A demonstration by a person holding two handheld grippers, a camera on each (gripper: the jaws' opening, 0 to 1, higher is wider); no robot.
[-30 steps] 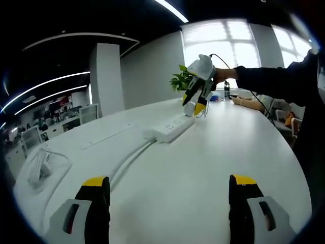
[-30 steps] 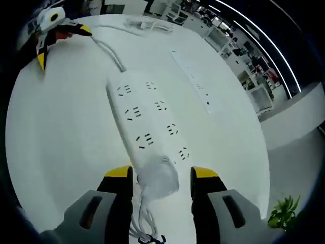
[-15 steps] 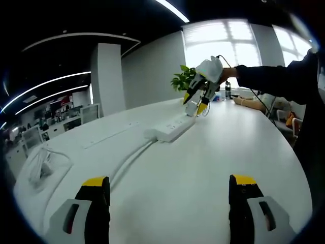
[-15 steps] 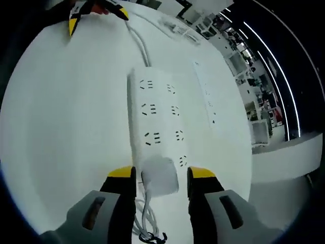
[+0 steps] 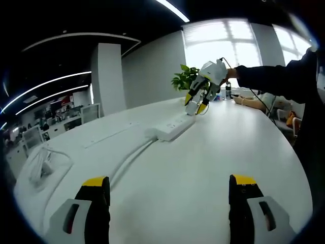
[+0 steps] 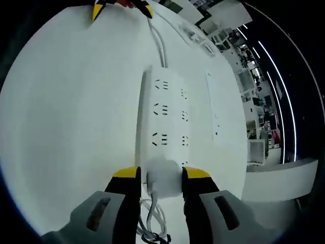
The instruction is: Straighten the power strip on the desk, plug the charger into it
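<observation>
One charger (image 6: 163, 176), one power strip (image 6: 163, 119)

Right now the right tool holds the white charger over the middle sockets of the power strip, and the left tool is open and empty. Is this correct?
Not quite: the right gripper view shows the right tool holding the charger at the near end of the power strip, not the middle. The left tool is open and empty, per the left gripper view.

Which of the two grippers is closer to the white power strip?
Right. The right gripper holds the charger at the power strip's end; the left gripper hangs far back, open.
</observation>
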